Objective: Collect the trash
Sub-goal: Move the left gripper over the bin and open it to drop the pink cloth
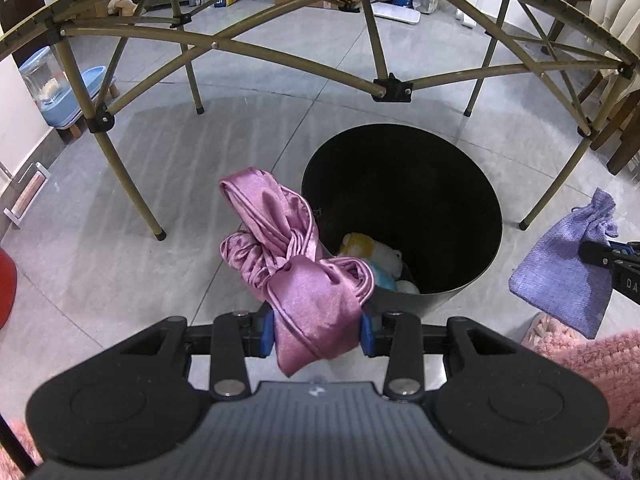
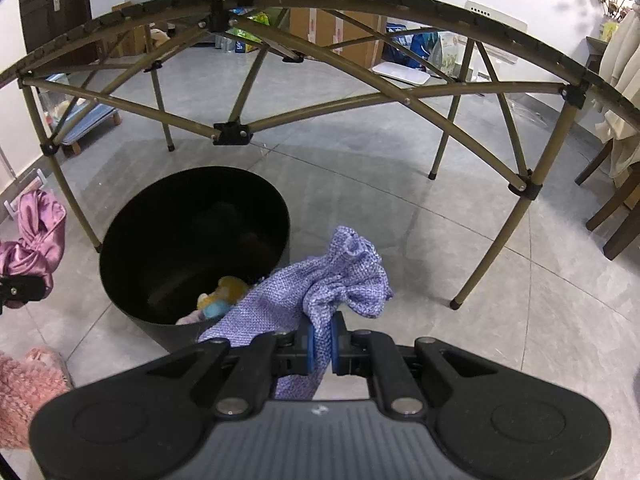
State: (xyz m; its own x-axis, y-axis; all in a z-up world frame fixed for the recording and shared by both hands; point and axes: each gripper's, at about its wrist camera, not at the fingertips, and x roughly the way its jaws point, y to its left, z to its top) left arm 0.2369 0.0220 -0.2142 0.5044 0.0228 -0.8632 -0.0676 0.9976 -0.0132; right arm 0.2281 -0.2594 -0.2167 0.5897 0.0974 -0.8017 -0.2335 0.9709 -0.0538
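A knotted pink satin cloth [image 1: 292,264] is clamped between the blue pads of my left gripper [image 1: 318,334], just left of the near rim of a black round bin [image 1: 472,240]. My right gripper [image 2: 323,346] is shut on a lilac woven drawstring pouch [image 2: 320,284], which hangs over the bin's [image 2: 132,308] near right edge. Each held item shows in the other view: the pouch [image 1: 564,268] at the right, the pink cloth [image 2: 36,240] at the left. Inside the bin lie a yellow, white and blue soft toy [image 1: 374,256] and other small items [image 2: 220,300].
A folding table with an olive metal frame [image 1: 384,88] stands over the grey tiled floor behind the bin; its legs [image 2: 496,236] flank the bin. Pink fluffy fabric [image 1: 592,364] lies at the near right, and again [image 2: 28,384] at the near left. A wooden chair [image 2: 616,204] stands right.
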